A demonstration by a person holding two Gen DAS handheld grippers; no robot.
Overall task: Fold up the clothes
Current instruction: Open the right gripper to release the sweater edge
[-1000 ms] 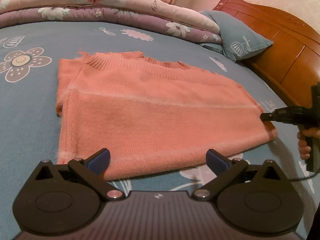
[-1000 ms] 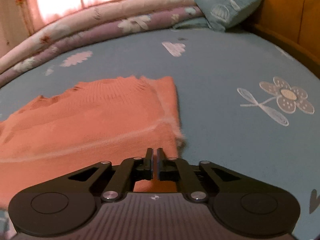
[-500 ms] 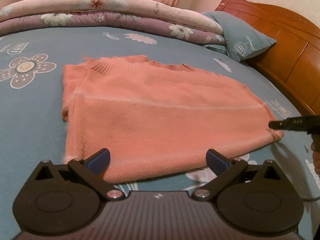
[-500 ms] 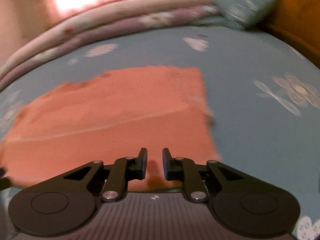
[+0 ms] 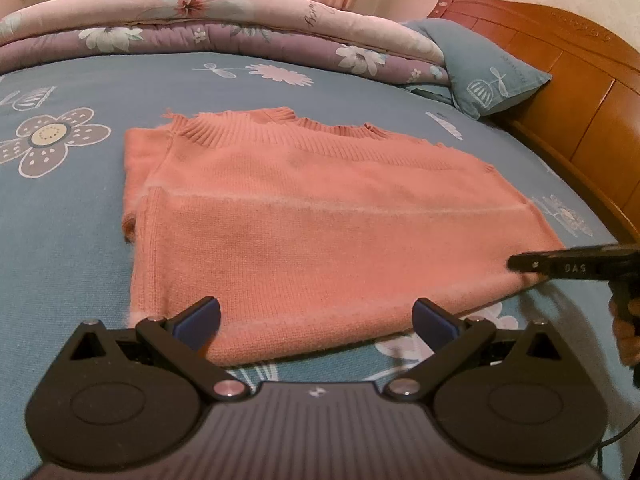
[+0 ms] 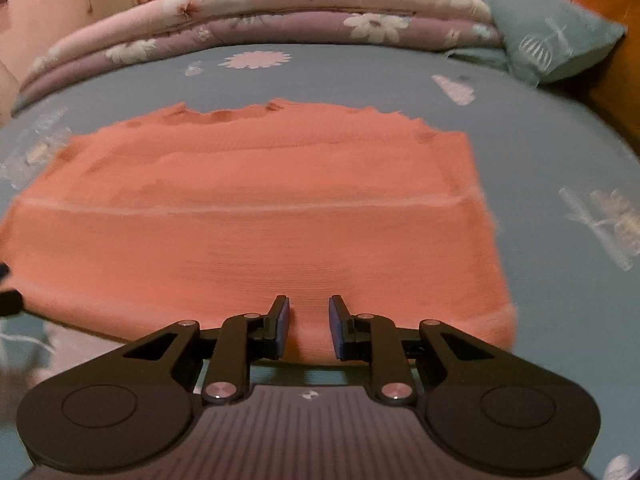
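A salmon-pink knit sweater (image 5: pixel 320 220) lies folded flat on the blue bedsheet (image 5: pixel 60 240), its ribbed collar at the far edge. My left gripper (image 5: pixel 316 314) is wide open just above the sweater's near edge, touching nothing. My right gripper (image 6: pixel 309 320) has its jaws a narrow gap apart over the near edge of the sweater (image 6: pixel 260 220); the pads do not press on the knit. In the left wrist view the right gripper (image 5: pixel 560 266) reaches in over the sweater's right corner, with a hand (image 5: pixel 628 336) behind it.
A folded floral quilt (image 5: pixel 200 20) lies along the far side of the bed. A blue pillow (image 5: pixel 480 68) leans against the wooden headboard (image 5: pixel 580 100) at the right. Bare sheet surrounds the sweater on all sides.
My right gripper, shut at the sweater's right corner a second ago, has opened a little and slid left along the near edge. The left gripper has stayed put.
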